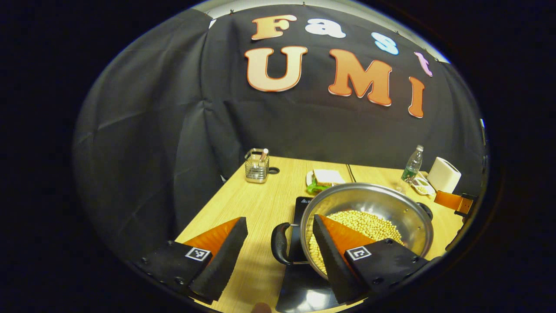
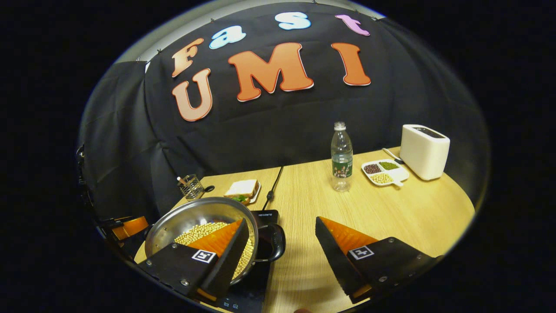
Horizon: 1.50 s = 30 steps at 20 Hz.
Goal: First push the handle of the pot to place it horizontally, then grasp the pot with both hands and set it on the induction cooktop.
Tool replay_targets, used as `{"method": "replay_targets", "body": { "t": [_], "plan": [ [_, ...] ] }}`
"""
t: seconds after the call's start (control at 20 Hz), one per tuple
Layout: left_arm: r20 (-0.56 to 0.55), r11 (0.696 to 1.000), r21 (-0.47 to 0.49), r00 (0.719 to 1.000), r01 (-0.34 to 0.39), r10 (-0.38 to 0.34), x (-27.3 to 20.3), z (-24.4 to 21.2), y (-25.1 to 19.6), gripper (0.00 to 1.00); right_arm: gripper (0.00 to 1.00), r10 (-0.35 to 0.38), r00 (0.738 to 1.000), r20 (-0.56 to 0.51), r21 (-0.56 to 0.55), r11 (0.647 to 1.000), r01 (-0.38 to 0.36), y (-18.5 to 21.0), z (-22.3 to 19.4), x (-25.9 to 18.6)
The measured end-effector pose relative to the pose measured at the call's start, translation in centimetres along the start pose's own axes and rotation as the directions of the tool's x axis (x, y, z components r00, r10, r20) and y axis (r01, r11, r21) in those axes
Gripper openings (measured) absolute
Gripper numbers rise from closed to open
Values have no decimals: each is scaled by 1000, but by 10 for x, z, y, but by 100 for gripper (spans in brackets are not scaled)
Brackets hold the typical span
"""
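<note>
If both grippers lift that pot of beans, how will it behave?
The pot is metal with a deep layer of beans, so probably heavy and stiff. Its polished rim looks slippery, so fingers may slide. If it tilts, the loose beans would likely shift and unbalance it.

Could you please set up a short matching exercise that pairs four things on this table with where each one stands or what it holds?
Things:
1. pot
2. water bottle
3. divided dish
4. wire basket

Descriptions:
A. stands upright between the sandwich plate and the divided dish
B. sits at the table's far corner, by the cloth wall
C. holds yellow beans and rests on the induction cooktop
D. lies beside the white toaster, with three kinds of beans

Pairs: 1-C, 2-A, 3-D, 4-B
</note>
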<state>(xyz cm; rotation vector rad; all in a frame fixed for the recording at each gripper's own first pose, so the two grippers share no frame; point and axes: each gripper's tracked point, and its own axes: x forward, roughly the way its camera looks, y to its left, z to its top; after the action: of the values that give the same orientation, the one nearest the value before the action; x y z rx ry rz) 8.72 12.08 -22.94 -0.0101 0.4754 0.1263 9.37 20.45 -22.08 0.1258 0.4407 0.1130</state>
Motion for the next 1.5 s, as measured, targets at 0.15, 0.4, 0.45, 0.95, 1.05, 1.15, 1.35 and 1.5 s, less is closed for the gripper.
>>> {"method": "replay_targets", "body": {
  "t": [0.15,0.4,0.45,0.95,1.05,1.15,1.35,1.5],
  "plan": [
    [101,1000,10,995,-1,0,-31,37,-14,98,96,35,997,65,-17,999,-34,-1,33,-28],
    [245,993,-49,965,105,-90,-96,104,-61,97,95,37,982,183,-81,996,-22,-23,93,-84],
    [280,993,-49,956,109,-91,-111,119,-64,98,95,39,978,203,-94,995,-20,-28,103,-96],
    [488,985,17,859,169,-156,-237,197,-138,96,95,50,935,350,-125,992,-6,-84,173,-196],
    [506,978,28,841,206,-191,-247,202,-160,96,95,26,928,371,-123,992,21,-104,181,-209],
    [475,970,44,849,238,-230,-243,191,-184,96,95,9,924,382,-118,992,40,-119,185,-219],
    [417,934,34,844,356,-337,-240,181,-225,97,100,2,912,411,-99,994,42,-136,193,-229],
    [410,937,48,849,346,-334,-233,182,-232,97,95,-6,908,418,-84,995,46,-145,194,-229]
  ]
}}
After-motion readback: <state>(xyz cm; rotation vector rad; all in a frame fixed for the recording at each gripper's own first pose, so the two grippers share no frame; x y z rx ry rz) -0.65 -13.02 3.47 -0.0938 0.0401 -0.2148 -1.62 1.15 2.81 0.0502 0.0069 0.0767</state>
